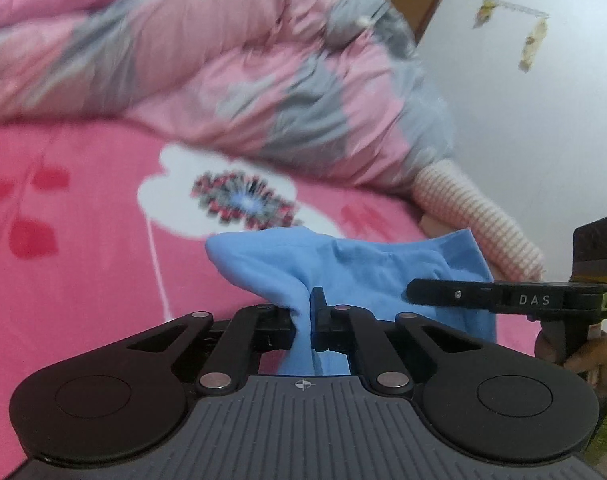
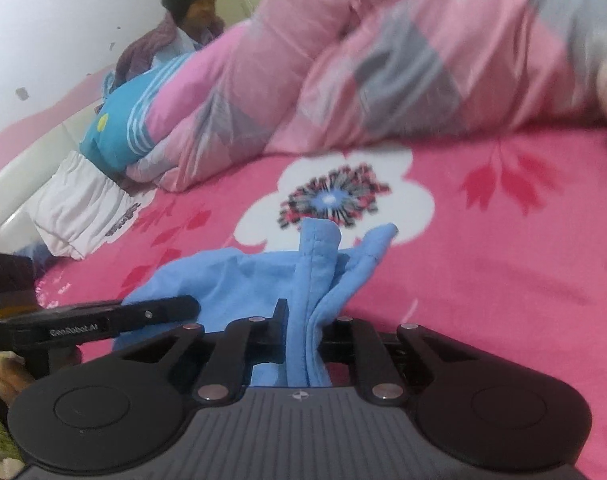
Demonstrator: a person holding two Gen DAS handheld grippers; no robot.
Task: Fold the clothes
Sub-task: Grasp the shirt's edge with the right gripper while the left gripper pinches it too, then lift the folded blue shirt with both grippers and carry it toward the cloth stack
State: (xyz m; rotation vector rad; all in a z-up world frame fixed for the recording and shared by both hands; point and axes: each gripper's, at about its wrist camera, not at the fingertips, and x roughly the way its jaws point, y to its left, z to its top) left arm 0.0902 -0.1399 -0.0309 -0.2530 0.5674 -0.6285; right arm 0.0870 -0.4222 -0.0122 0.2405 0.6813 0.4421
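A light blue garment (image 1: 363, 268) is held up just above a pink flowered bedsheet (image 1: 83, 240). My left gripper (image 1: 305, 316) is shut on a bunched edge of it, with cloth hanging down between the jaws. In the right wrist view the same blue garment (image 2: 239, 276) spreads to the left, and my right gripper (image 2: 305, 320) is shut on a folded hem that sticks up past the fingers. Each view shows the other gripper from the side: the right gripper (image 1: 415, 294) and the left gripper (image 2: 191, 306), close together.
A rumpled pink and grey quilt (image 1: 223, 72) is piled across the back of the bed. A striped pink cloth (image 1: 475, 216) lies at its right end. A blue pillow (image 2: 119, 128) and white cloth (image 2: 79, 208) sit at the far left, with a person (image 2: 183, 16) by the wall.
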